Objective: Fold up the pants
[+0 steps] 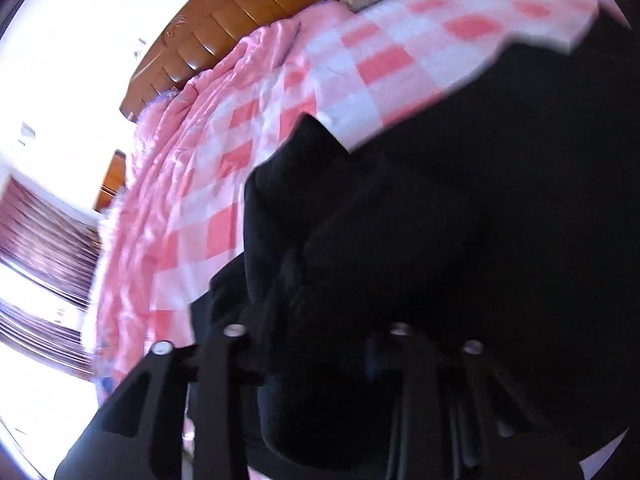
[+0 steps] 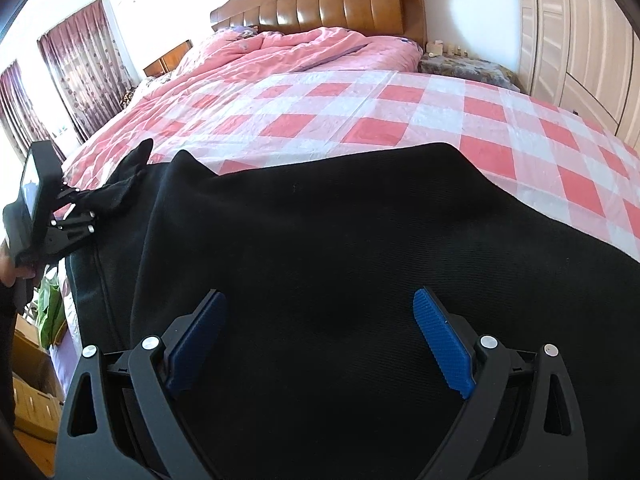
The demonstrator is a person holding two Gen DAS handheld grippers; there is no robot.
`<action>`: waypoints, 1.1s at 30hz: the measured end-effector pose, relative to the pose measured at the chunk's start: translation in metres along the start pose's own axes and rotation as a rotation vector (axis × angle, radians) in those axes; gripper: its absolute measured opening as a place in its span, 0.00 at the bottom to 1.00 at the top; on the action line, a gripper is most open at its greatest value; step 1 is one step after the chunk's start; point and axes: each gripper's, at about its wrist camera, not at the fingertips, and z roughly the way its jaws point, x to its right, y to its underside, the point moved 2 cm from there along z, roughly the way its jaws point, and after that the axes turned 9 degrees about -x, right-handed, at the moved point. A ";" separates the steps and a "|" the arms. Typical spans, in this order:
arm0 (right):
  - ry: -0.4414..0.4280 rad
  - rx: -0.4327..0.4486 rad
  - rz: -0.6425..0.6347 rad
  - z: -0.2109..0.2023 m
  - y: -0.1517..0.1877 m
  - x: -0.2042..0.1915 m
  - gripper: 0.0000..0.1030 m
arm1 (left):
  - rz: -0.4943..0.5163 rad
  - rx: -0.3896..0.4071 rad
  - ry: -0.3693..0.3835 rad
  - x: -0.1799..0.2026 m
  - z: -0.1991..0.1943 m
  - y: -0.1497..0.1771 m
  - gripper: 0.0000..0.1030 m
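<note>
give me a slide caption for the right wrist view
Open right gripper over black pants on a pink checked bed.

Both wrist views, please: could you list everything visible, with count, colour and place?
pants: one, black, spread on the near part of the bed
checked sheet: one, pink and white, covering the bed beyond the pants
quilt: one, pink, bunched by the headboard
headboard: one, brown wood, far end of the bed
curtains: dark red, far left by the windows
wardrobe: one, pale, far right
left gripper: one, black, at the pants' left edge with black cloth between its jaws
right gripper: one, black with blue pads, open above the pants
</note>
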 end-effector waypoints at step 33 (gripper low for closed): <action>0.030 -0.025 -0.008 0.000 -0.002 -0.004 0.89 | -0.994 0.438 0.458 -0.173 -0.066 0.120 0.85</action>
